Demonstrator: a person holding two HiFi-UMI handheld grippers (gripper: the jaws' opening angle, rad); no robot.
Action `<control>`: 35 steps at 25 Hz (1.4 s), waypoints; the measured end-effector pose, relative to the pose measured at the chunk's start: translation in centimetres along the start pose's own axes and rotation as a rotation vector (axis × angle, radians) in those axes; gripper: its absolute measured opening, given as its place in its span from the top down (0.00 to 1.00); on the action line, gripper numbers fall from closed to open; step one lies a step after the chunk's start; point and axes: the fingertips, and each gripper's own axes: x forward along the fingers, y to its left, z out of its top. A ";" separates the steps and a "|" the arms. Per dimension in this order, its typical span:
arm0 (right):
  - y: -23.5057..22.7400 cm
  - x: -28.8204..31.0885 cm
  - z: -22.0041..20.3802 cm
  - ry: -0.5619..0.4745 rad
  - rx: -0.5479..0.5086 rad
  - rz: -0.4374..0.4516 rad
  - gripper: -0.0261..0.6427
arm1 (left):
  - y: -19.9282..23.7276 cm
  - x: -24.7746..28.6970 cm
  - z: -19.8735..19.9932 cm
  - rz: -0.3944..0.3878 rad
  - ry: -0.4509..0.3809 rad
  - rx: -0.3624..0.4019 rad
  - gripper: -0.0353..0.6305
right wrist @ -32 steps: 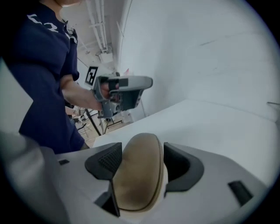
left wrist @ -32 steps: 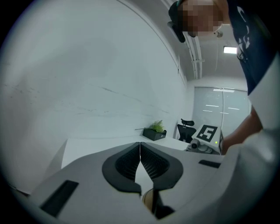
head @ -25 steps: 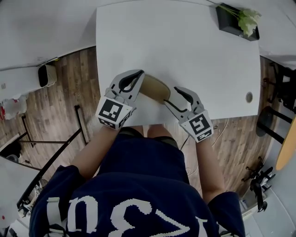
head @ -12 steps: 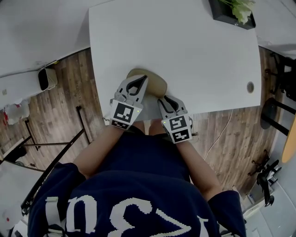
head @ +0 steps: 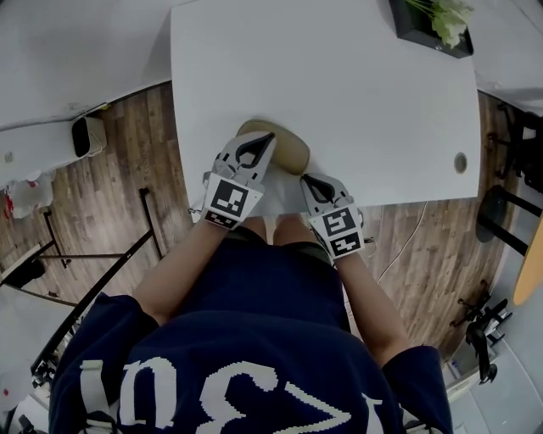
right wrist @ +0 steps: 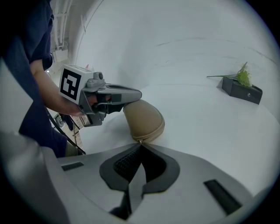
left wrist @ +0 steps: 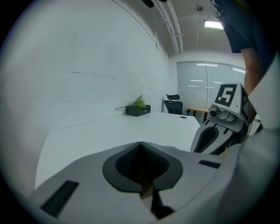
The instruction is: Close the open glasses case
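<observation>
A tan zip-up glasses case (head: 286, 153) lies near the front edge of the white table (head: 356, 93). My left gripper (head: 261, 141) lies over the case's left end, shut, with a tan sliver of the case pinched between its jaws (left wrist: 141, 143). My right gripper (head: 306, 179) comes in from the right. Its jaws have just been closing and now stand shut (right wrist: 141, 145) at the small zipper pull (right wrist: 139, 141) on the case's near end (right wrist: 143, 118). In the right gripper view the left gripper (right wrist: 136, 94) rests against the case's far left side.
A black planter with green leaves (head: 431, 24) stands at the table's far right corner. A round cable hole (head: 459, 161) sits near the right edge. The table's front edge runs just below the grippers, above the person's knees and the wood floor (head: 127, 169).
Both grippers have come down and in toward the case. The right gripper, open and apart from the case before, now stands shut at its near end.
</observation>
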 end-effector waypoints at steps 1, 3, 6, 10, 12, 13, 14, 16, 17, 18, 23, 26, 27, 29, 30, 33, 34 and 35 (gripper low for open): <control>0.0 0.0 0.0 0.000 0.000 0.006 0.93 | 0.0 0.0 -0.1 -0.004 0.002 0.000 0.93; 0.1 0.0 0.0 -0.003 0.001 0.012 0.93 | 0.0 -0.1 -0.1 -0.007 0.005 0.000 0.93; -0.3 -0.2 0.2 -0.020 0.024 0.002 0.93 | -0.1 -0.2 -0.1 -0.006 0.009 0.013 0.93; -2.4 -0.1 1.0 -0.038 0.040 -0.026 0.93 | -0.1 -0.2 0.0 -0.006 0.017 0.032 0.93; -3.8 0.4 1.7 -0.038 0.022 -0.035 0.93 | -0.2 0.0 0.0 -0.007 0.020 0.033 0.93; -4.4 0.7 2.1 -0.035 0.006 -0.034 0.93 | -0.2 0.0 -0.1 -0.007 0.025 0.033 0.93; -5.0 1.1 2.7 -0.028 -0.018 -0.029 0.93 | -0.2 -0.1 -0.3 -0.006 0.032 0.033 0.93; -5.7 1.8 3.6 -0.008 -0.092 -0.005 0.93 | -0.1 -0.1 -0.3 -0.005 0.033 0.031 0.93; -5.9 2.0 3.9 0.001 -0.131 0.010 0.93 | -0.1 0.0 -0.1 -0.006 0.026 0.027 0.93; -6.0 2.0 4.0 0.009 -0.166 0.028 0.93 | 0.0 0.2 0.1 -0.009 0.022 0.019 0.93; -3.7 0.7 3.2 0.054 -0.296 0.157 0.93 | -0.9 -1.1 0.1 -0.044 0.016 0.028 0.93; -0.7 0.2 1.8 0.072 -0.248 0.240 0.93 | -0.7 -3.3 -0.8 0.007 0.024 -0.075 0.93; 0.6 0.3 1.2 0.077 -0.228 0.275 0.93 | -0.4 -3.8 -1.2 0.032 0.022 -0.130 0.93; 3.6 0.5 0.3 0.085 -0.193 0.347 0.93 | 0.0 -4.5 -1.8 0.070 0.021 -0.178 0.93; 4.8 0.7 0.0 0.087 -0.180 0.370 0.93 | 0.1 -4.7 -1.9 0.080 0.025 -0.166 0.93; 5.3 1.0 -0.1 0.083 -0.153 0.355 0.93 | -0.1 -4.6 -2.0 0.087 0.038 -0.104 0.93; 4.8 1.0 0.0 0.080 -0.157 0.338 0.93 | -0.2 -4.6 -2.0 0.086 0.040 -0.088 0.93; 4.4 1.0 0.1 0.079 -0.167 0.324 0.93 | -0.3 -4.6 -2.0 0.085 0.040 -0.073 0.93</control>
